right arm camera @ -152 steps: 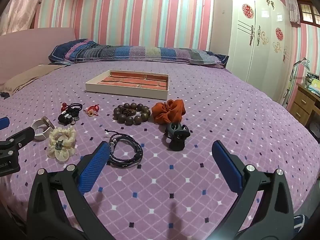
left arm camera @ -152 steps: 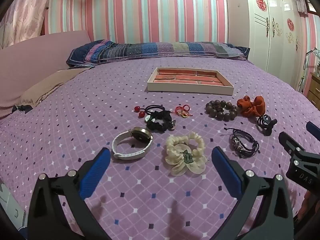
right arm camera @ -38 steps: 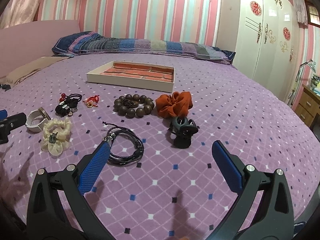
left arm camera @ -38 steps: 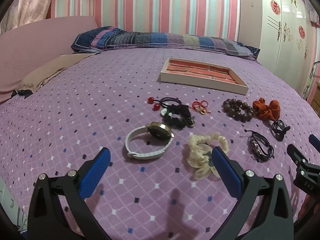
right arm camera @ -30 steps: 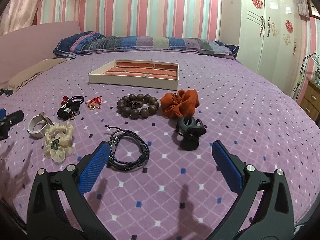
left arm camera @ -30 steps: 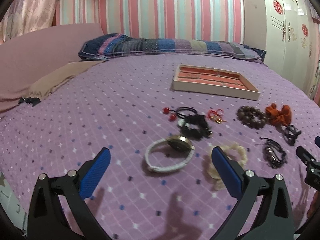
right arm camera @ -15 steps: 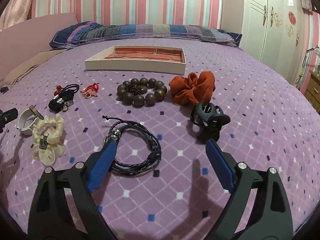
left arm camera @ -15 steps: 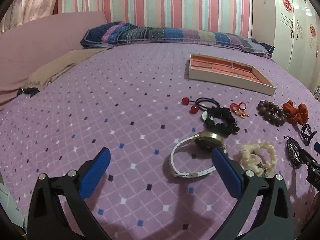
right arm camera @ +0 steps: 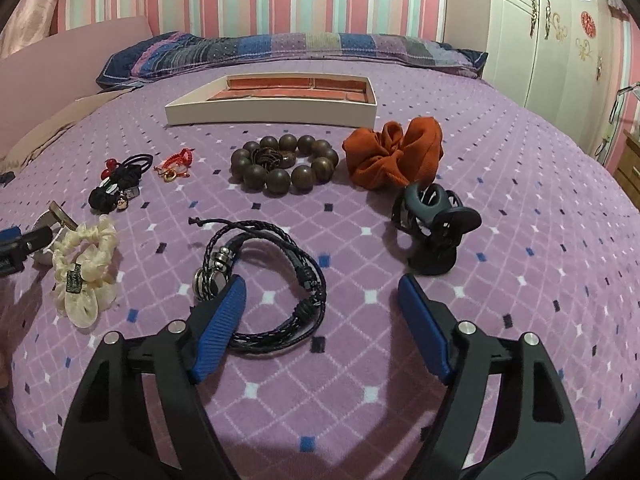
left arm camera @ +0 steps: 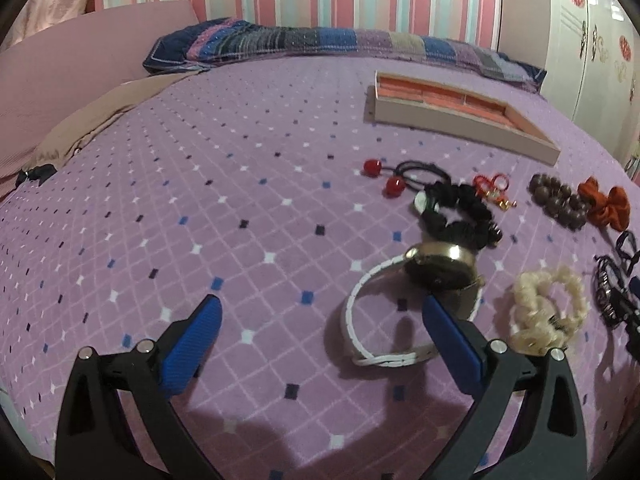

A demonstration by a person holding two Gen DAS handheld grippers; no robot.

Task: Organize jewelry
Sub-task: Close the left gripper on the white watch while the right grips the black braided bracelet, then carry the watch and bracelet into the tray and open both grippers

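Jewelry lies on the purple bedspread in front of a shallow cream tray (left arm camera: 460,120) (right arm camera: 272,114) with orange compartments. My left gripper (left arm camera: 320,324) is open and low; its right finger is against a white-strapped watch (left arm camera: 400,304). A cream scrunchie (left arm camera: 548,312) (right arm camera: 86,264) lies right of the watch. My right gripper (right arm camera: 322,304) is open over a black braided bracelet (right arm camera: 264,276), its left finger at the metal charm. A black hair claw (right arm camera: 432,224), brown bead bracelet (right arm camera: 284,164) and orange scrunchie (right arm camera: 396,152) lie beyond.
A black scrunchie (left arm camera: 460,216), red-bead hair tie (left arm camera: 392,178) and red knot charm (left arm camera: 494,186) lie left of the beads. A patchwork pillow (left arm camera: 320,44) and pink headboard (left arm camera: 80,64) are at the back. White wardrobes (right arm camera: 552,32) stand right.
Both grippers have dropped lower and moved forward. The left one has swung left, so the watch now sits by its right finger. The right one has closed in over the braided bracelet.
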